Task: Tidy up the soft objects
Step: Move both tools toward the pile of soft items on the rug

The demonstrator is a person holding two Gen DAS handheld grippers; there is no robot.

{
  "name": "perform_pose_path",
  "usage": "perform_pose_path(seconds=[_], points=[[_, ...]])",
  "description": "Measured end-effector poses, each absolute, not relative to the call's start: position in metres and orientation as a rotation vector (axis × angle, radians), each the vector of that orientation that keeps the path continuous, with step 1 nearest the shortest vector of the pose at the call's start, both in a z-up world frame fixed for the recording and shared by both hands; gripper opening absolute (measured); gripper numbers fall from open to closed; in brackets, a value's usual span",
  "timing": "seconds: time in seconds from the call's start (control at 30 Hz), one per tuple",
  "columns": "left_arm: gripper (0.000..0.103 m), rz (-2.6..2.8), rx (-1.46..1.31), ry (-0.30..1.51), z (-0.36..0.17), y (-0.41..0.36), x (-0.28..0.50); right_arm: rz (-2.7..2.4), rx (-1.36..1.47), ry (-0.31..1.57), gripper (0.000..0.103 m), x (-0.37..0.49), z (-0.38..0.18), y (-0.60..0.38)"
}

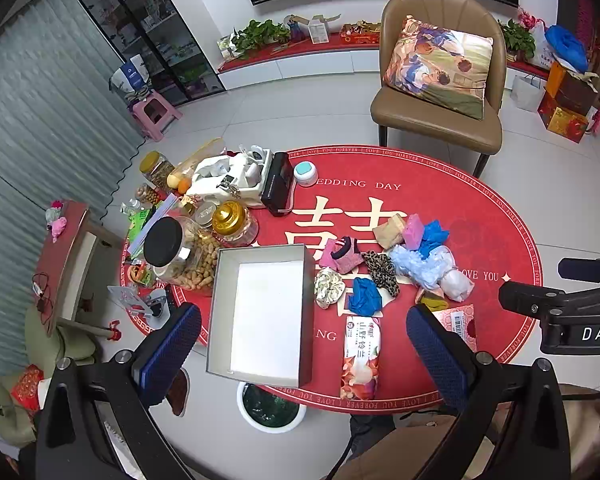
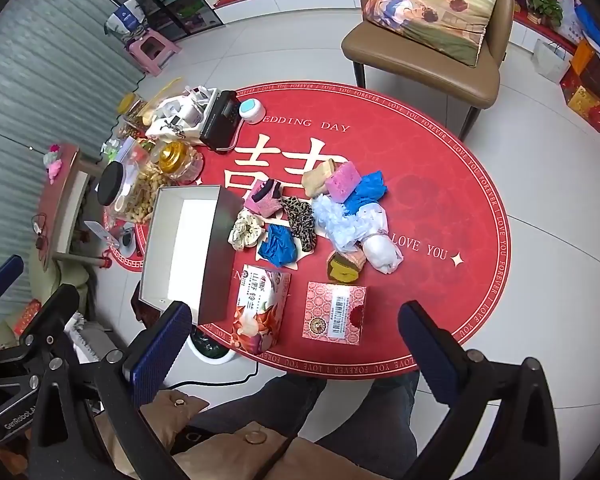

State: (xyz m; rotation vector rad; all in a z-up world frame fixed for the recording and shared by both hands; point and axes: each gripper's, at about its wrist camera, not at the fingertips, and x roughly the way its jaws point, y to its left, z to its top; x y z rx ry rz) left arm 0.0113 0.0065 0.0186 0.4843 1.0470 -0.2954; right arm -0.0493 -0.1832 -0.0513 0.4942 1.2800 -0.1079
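An open grey box with a white inside stands empty at the left of the red round table; it also shows in the right wrist view. Beside it lies a heap of soft things: a leopard scrunchie, a blue glove, a pink sponge, a pale blue ruffle, a floral scrunchie. A tissue pack and a red packet lie near the front edge. My left gripper is open above the box's front. My right gripper is open above the front edge.
Jars of peanuts, a gold-lidded jar, a white appliance and a black case crowd the table's far left. A brown chair with a cushion stands behind the table. A white bin sits on the floor below.
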Motion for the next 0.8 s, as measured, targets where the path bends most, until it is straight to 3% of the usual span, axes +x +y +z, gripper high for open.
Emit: perform_pose_path(seconds=[0.53, 0.8], points=[[0.103, -0.317, 0.473, 1.007, 0.009, 0.0, 0.009, -0.158, 0.495, 1.304, 0.103, -0.043, -0.053, -0.187], [0.103, -0.316, 0.441, 1.208, -0.018, 0.026, 0.044, -0.272, 0.487, 1.401, 0.103, -0.042, -0.063, -0.179]])
